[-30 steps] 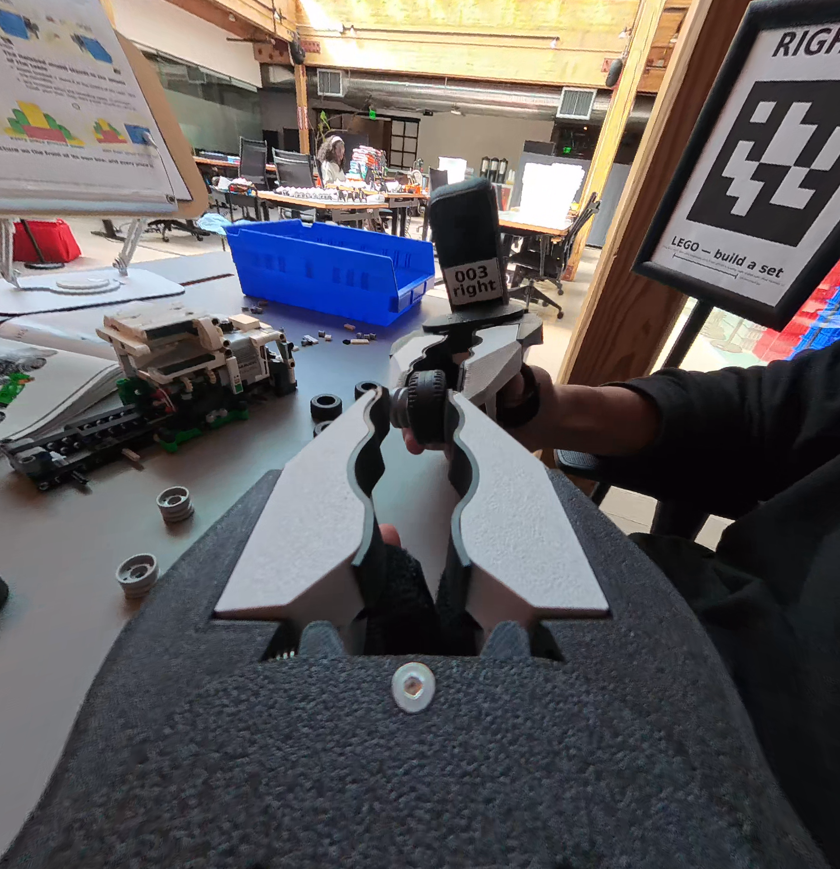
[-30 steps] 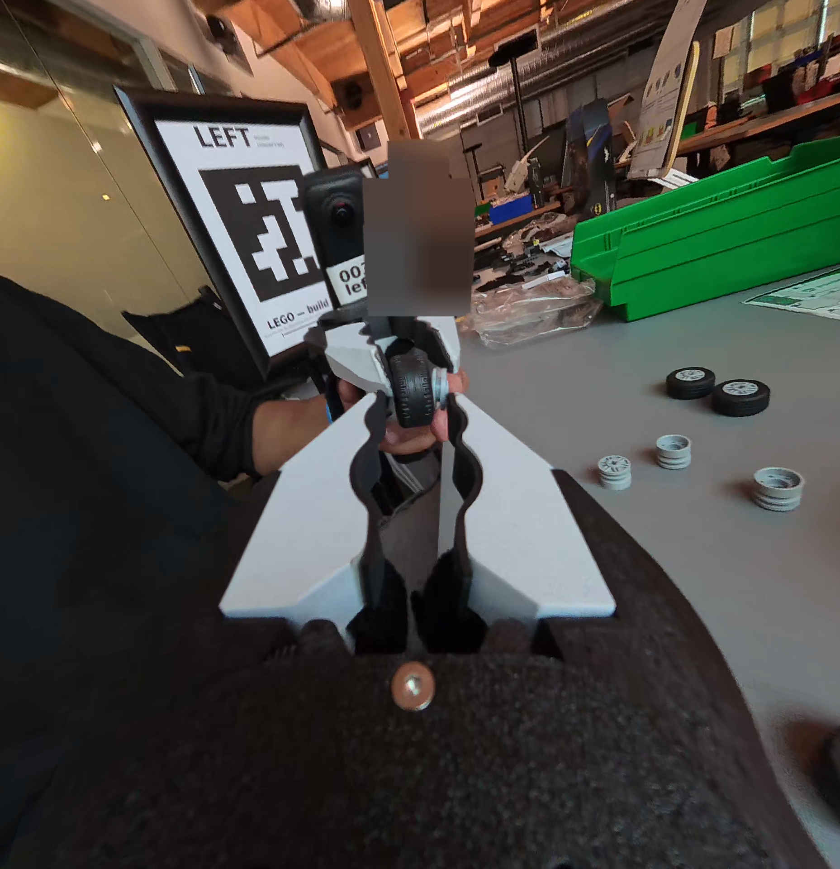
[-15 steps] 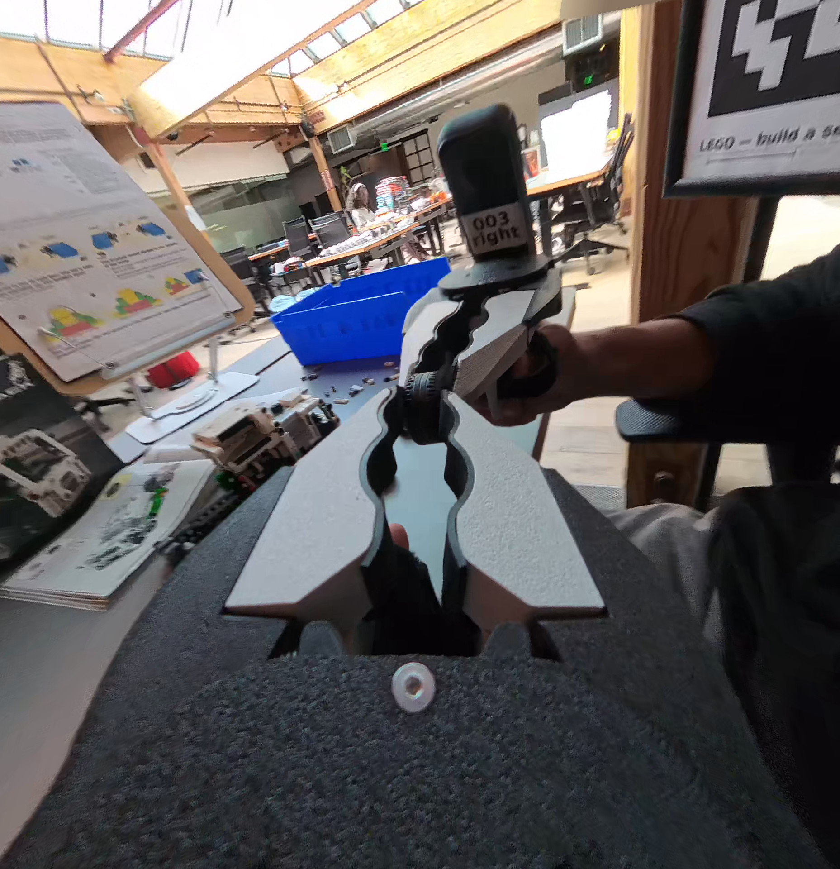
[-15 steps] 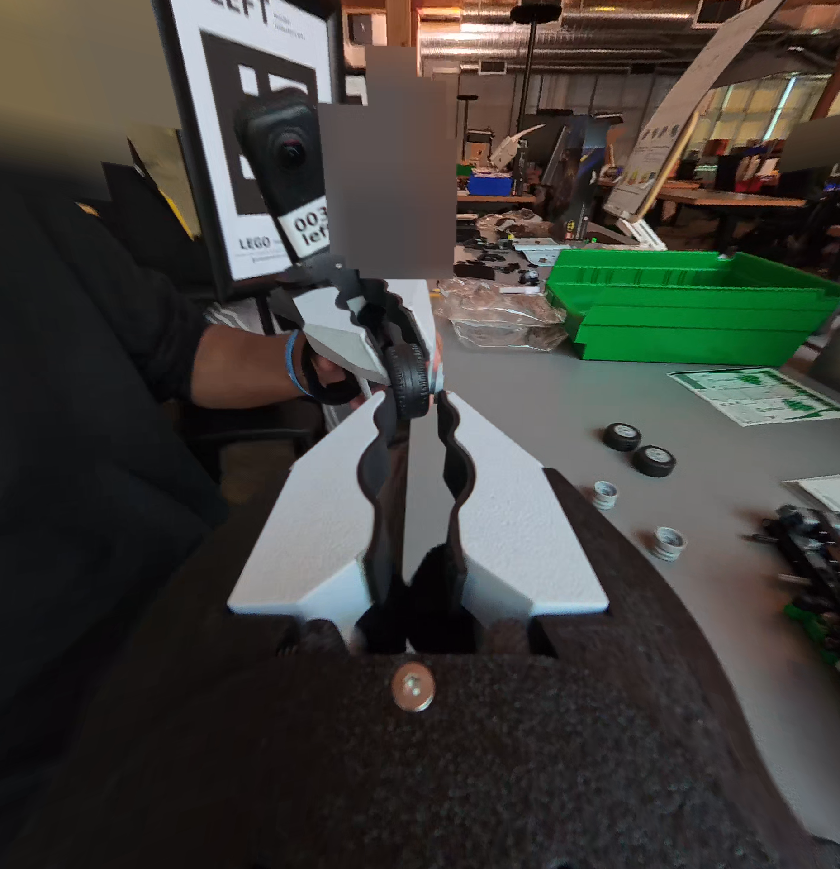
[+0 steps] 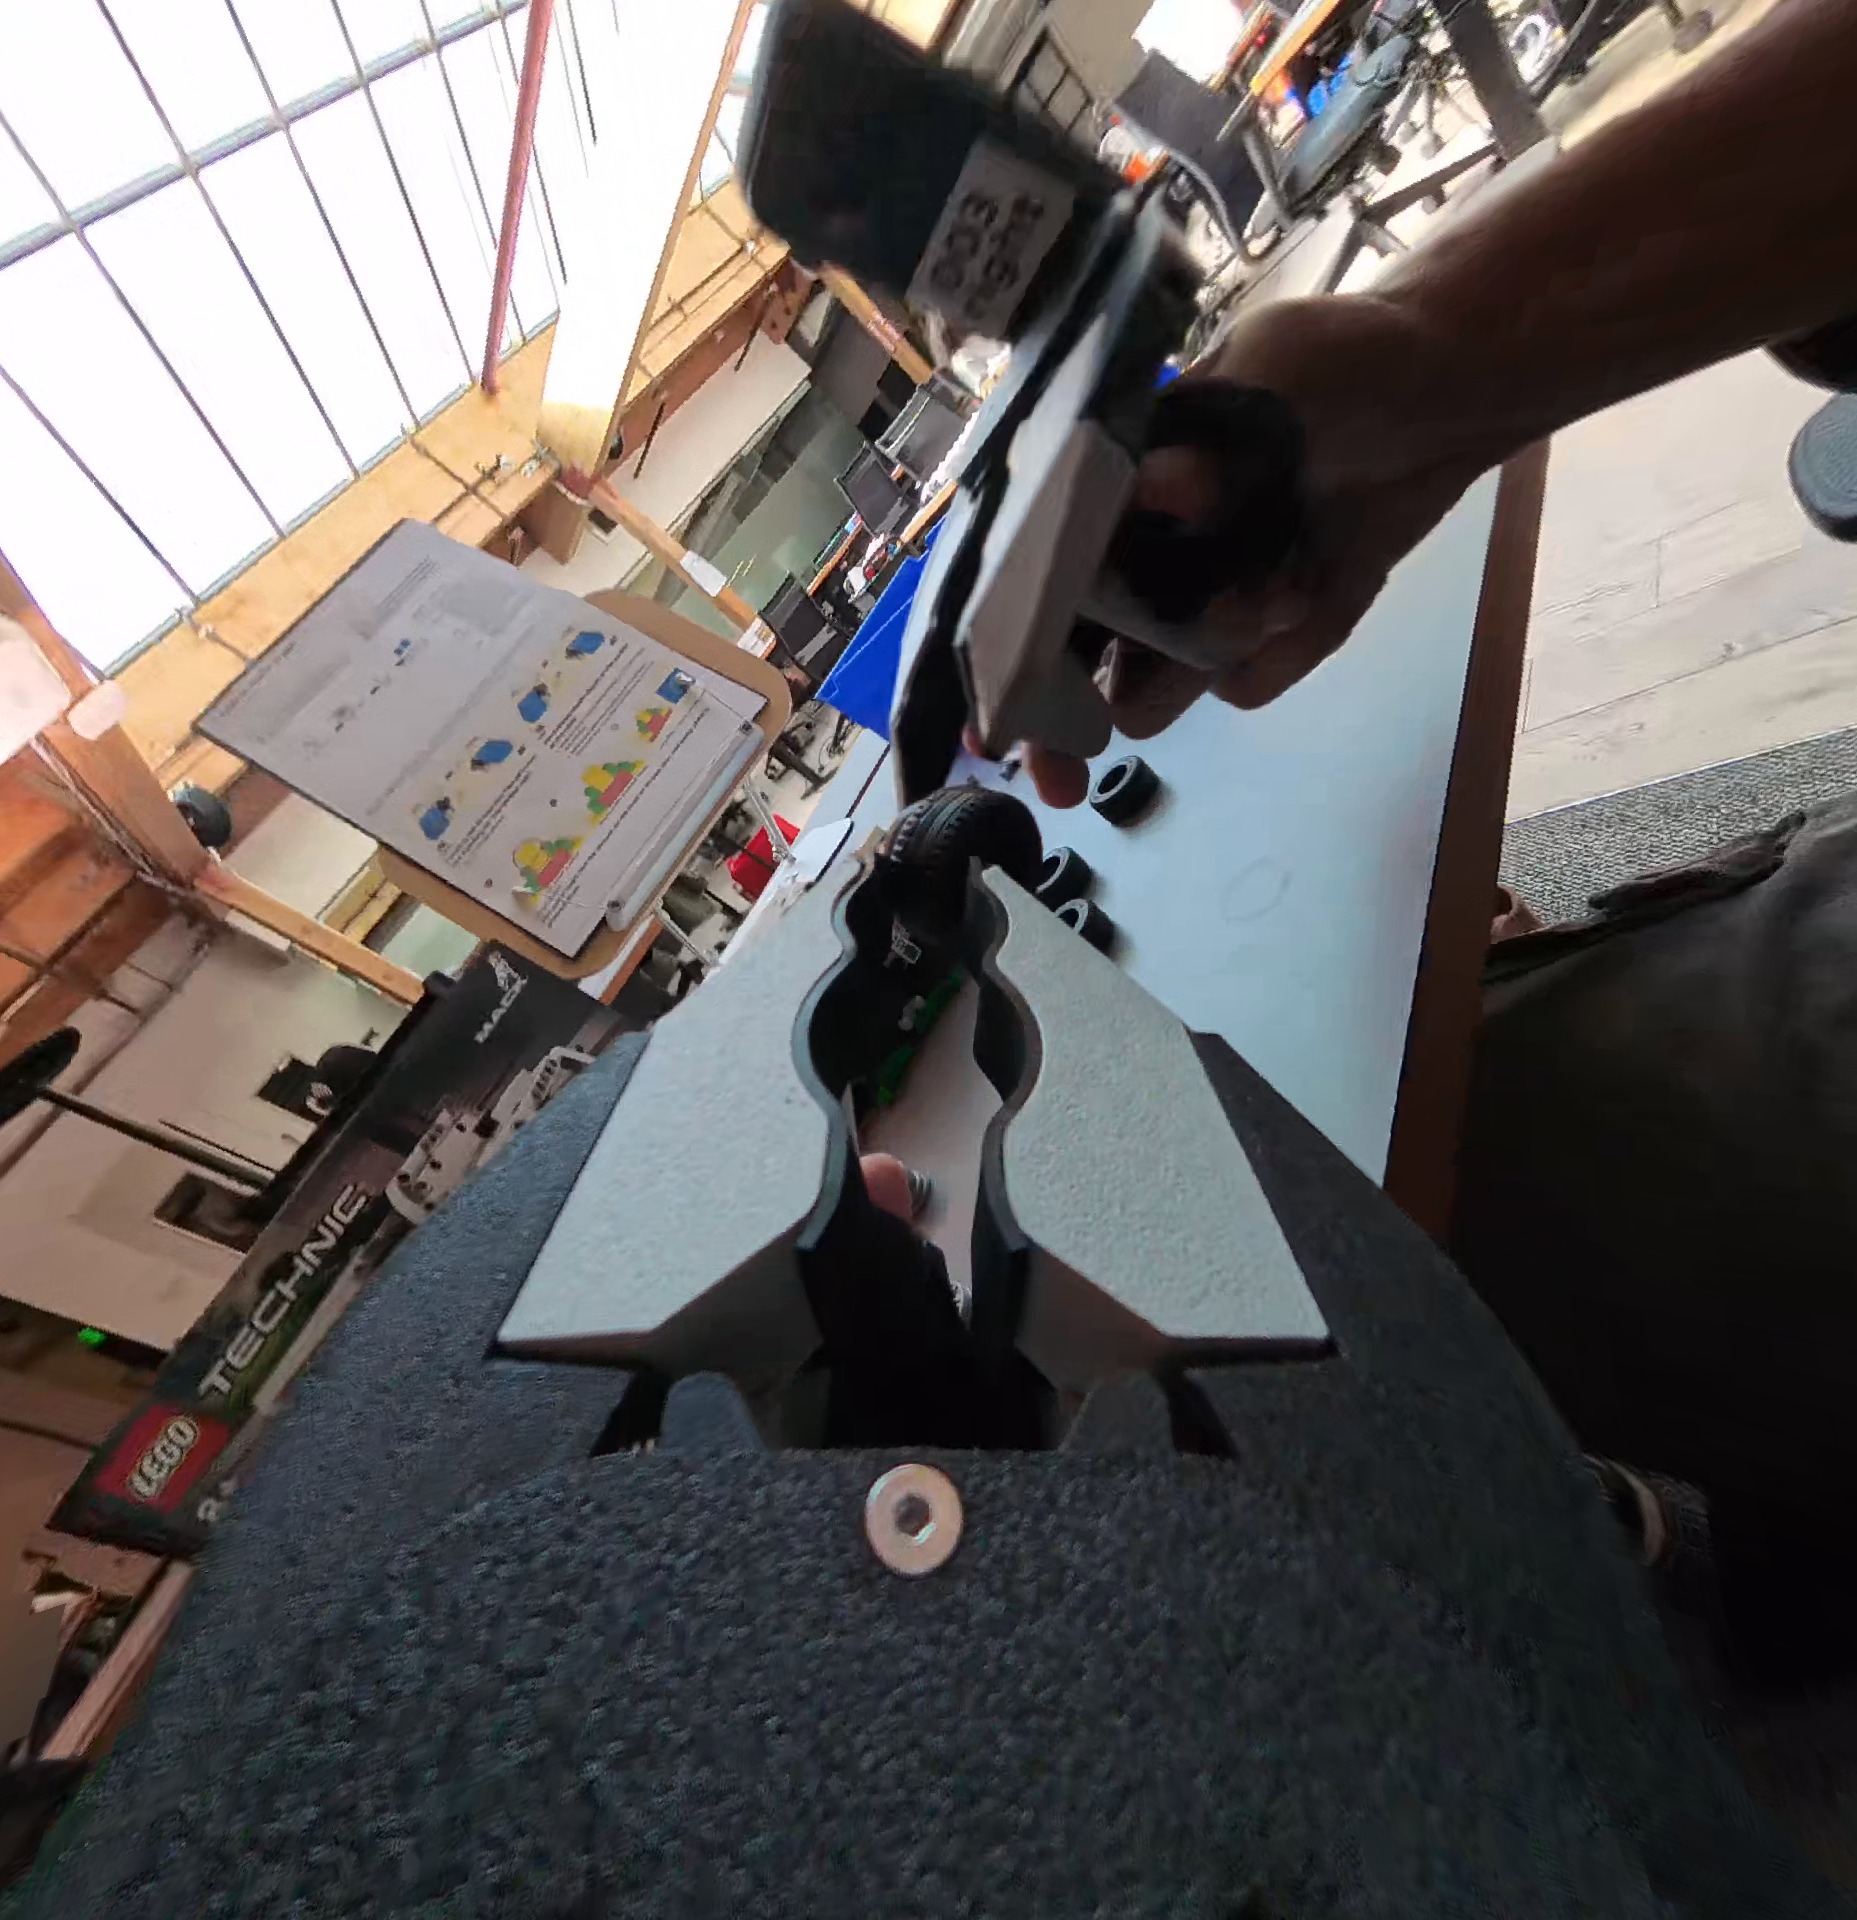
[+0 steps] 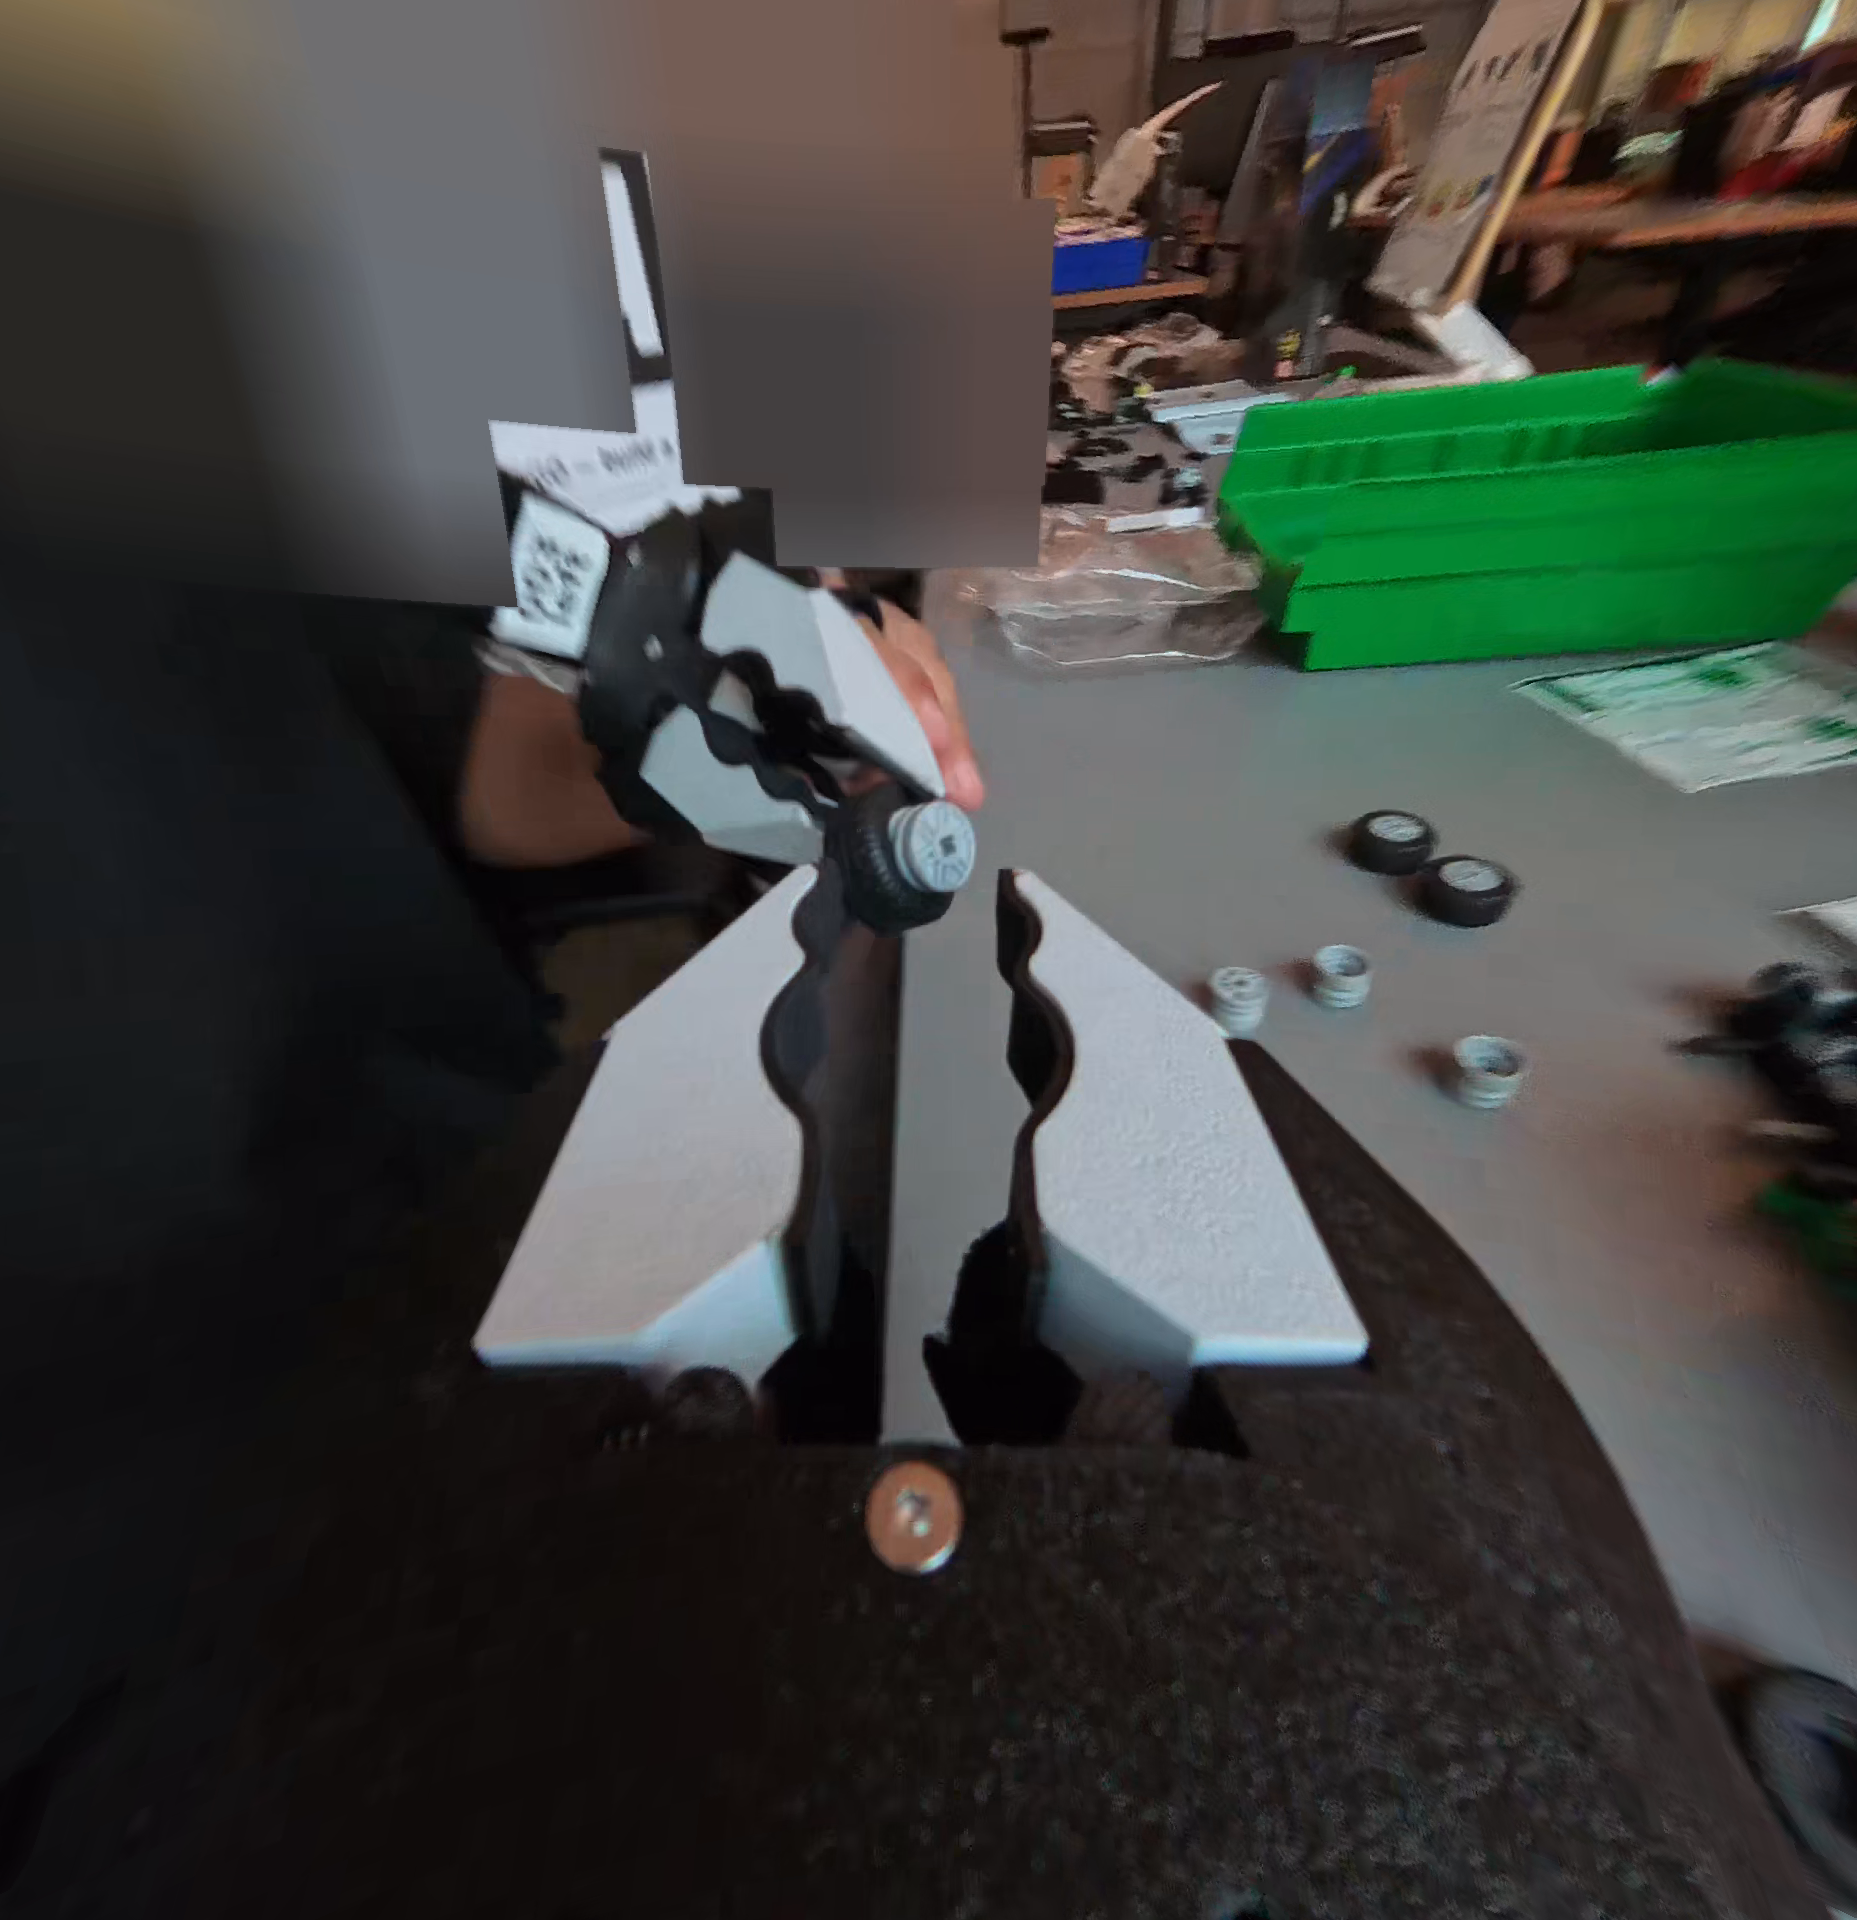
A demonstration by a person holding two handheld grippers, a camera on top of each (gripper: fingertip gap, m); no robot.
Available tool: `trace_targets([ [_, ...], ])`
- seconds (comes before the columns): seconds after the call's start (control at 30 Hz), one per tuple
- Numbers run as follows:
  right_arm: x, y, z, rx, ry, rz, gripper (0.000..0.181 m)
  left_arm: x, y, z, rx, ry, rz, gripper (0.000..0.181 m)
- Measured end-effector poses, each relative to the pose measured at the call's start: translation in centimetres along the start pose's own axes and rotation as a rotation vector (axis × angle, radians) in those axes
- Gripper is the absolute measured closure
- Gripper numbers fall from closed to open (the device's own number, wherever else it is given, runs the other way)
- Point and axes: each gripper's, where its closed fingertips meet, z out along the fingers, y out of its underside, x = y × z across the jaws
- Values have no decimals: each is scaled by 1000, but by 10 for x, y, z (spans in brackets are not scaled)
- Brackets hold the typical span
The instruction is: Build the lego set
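Note:
My left gripper is shut on a black tyre at its fingertips. In the right wrist view the same wheel shows a grey rim seated in the tyre. My right gripper is open, its jaws apart. The wheel sits just past its left fingertip and is not gripped by it. Both grippers are above the grey table. The blurred Lego model lies at the right edge.
Two finished wheels and three loose grey rims lie on the table. A green bin, a plastic bag and a printed sheet are behind. Loose tyres, an instruction board and the set's box are nearby. From either gripper's tips it is about 25 centimetres to the blurred Lego model.
My right gripper has opened and let go of the rim, which stays in the tyre. My left gripper has tilted and swung with the wheel. Both views have rotated.

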Motion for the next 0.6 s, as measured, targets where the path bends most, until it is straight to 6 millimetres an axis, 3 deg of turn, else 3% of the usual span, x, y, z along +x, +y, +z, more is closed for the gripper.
trace_targets([
  [0.03,1,-4,-4,42,-80,123,150,2,0,0,21,5,27,169],
  [0.1,10,-5,-5,90,-168,321,154,5,-3,1,73,4,81,170],
  [0.23,1,1,6,95,-295,433,153,9,8,8,47,-1,156,170],
  [0.33,11,10,10,68,-244,461,181,11,11,8,48,10,151,170],
  [0.53,11,6,10,105,-232,483,181,2,14,7,10,-64,161,173],
  [0.6,15,2,9,138,-234,525,167,0,9,6,33,-66,125,173],
])
